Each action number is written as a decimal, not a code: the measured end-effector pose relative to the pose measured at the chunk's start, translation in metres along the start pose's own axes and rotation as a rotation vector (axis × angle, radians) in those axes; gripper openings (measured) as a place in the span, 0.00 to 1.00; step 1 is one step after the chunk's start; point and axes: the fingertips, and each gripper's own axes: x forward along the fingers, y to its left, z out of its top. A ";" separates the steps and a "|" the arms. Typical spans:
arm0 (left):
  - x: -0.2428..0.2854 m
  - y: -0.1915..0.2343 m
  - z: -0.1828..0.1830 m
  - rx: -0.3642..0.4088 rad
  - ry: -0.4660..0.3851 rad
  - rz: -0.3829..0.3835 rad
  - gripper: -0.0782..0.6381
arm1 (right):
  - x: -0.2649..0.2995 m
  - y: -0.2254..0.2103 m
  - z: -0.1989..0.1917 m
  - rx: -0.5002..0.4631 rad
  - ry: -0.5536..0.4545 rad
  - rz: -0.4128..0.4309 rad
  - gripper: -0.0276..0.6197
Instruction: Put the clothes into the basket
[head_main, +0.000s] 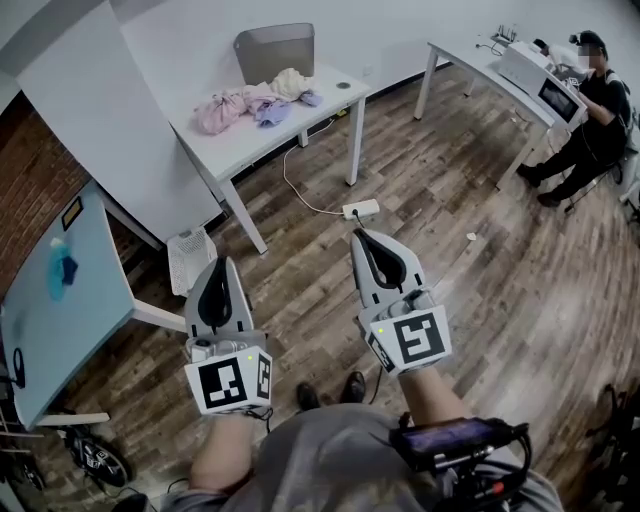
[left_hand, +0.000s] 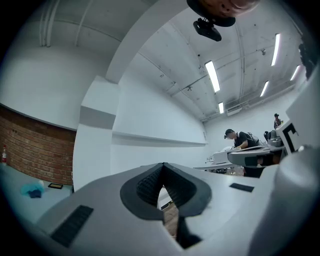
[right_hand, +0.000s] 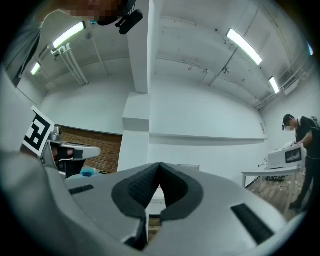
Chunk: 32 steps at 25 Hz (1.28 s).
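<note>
A pile of pink, lilac and cream clothes (head_main: 255, 100) lies on a white table (head_main: 300, 125) far ahead of me. A grey mesh basket (head_main: 275, 50) stands at the back of that table, just behind the pile. My left gripper (head_main: 222, 263) and right gripper (head_main: 363, 236) hover side by side over the wooden floor, well short of the table. Both are shut with nothing between the jaws. In the left gripper view the left gripper (left_hand: 163, 167) points slightly upward at a white wall. The right gripper (right_hand: 159, 167) shows the same in its own view. Neither gripper view shows the clothes.
A power strip (head_main: 361, 209) with its cable lies on the floor ahead of the right gripper. A white slatted crate (head_main: 190, 258) sits on the floor beside the left gripper. A light blue table (head_main: 60, 310) stands at left. A person (head_main: 590, 110) sits at a far right desk (head_main: 480, 62).
</note>
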 end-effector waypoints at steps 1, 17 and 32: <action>0.000 -0.003 0.000 0.001 0.000 -0.001 0.12 | -0.002 -0.002 0.000 0.000 0.000 -0.001 0.05; 0.002 -0.059 -0.002 0.018 0.026 0.014 0.12 | -0.029 -0.046 -0.008 0.077 0.016 0.051 0.05; 0.082 -0.027 -0.043 -0.006 0.063 0.028 0.12 | 0.052 -0.062 -0.049 0.092 0.066 0.072 0.05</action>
